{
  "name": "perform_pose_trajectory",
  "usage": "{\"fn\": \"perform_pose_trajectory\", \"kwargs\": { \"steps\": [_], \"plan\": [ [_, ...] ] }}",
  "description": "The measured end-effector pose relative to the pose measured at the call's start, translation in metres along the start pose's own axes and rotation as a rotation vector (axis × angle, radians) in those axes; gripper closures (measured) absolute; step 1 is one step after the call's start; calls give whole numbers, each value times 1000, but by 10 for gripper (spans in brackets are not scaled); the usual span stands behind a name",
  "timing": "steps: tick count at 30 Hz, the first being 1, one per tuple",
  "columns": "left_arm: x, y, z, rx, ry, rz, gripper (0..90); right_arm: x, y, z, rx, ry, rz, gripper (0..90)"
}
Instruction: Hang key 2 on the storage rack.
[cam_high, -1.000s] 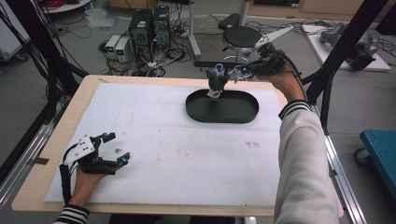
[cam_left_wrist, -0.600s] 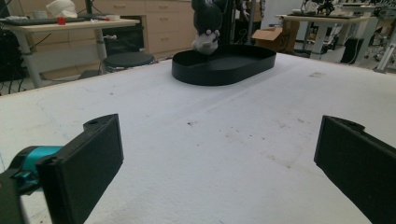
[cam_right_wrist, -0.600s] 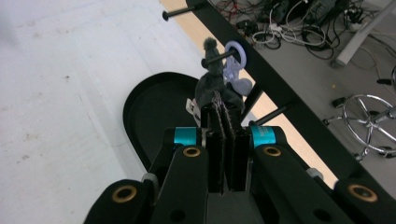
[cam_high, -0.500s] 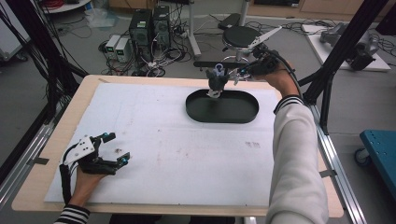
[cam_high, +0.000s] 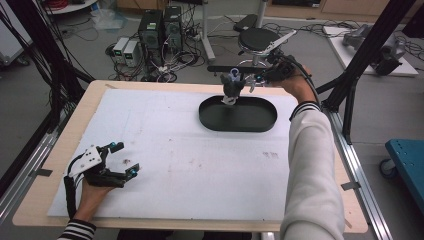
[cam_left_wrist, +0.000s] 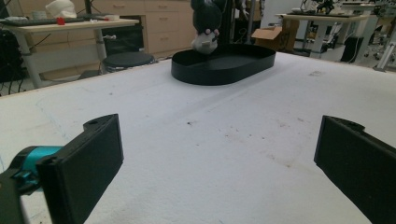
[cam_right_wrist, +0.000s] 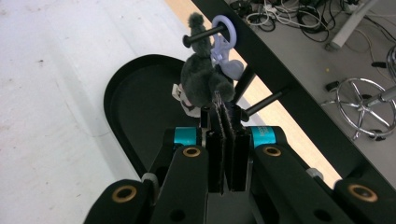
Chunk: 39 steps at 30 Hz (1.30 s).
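A dark grey plush toy (cam_high: 231, 89) hangs by a lilac ring (cam_right_wrist: 224, 25) from a black peg (cam_right_wrist: 203, 35) above the far end of a black oval tray (cam_high: 260, 125). My right gripper (cam_high: 248, 81) reaches in from the right. In the right gripper view its jaws are pressed together, and the right gripper (cam_right_wrist: 223, 100) pinches the lower edge of the plush toy (cam_right_wrist: 201, 79). My left gripper (cam_high: 126, 159) rests open on the white mat at the front left with nothing between its jaws. The left gripper view shows the left gripper (cam_left_wrist: 219, 154) facing the plush toy (cam_left_wrist: 205, 25) and the tray (cam_left_wrist: 224, 74) far ahead.
A black bar (cam_high: 225, 69) with pegs runs along the table's far edge behind the tray. The white mat (cam_high: 200, 165) covers most of the wooden table. Computers, cables and a stool (cam_high: 257, 37) stand on the floor beyond the table.
The right hand and gripper have shifted slightly at the peg, still on the plush toy. The left gripper has not moved.
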<state>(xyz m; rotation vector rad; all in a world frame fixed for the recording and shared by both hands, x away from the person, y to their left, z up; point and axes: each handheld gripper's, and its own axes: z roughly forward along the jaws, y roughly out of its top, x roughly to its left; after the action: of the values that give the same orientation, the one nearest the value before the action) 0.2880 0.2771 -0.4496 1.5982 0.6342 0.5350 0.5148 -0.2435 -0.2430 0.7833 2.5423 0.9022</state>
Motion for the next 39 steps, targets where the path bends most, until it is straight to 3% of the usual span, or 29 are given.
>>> {"fn": "perform_pose_trajectory", "kwargs": {
  "steps": [16, 39],
  "plan": [
    [-1, 0, 0, 4, 2, 7, 17, -6, -3, 6, 6, -25, 9, 891],
    [-1, 0, 0, 6, 1, 7, 17, -16, -4, 18, -14, -98, 29, 890]
  ]
}}
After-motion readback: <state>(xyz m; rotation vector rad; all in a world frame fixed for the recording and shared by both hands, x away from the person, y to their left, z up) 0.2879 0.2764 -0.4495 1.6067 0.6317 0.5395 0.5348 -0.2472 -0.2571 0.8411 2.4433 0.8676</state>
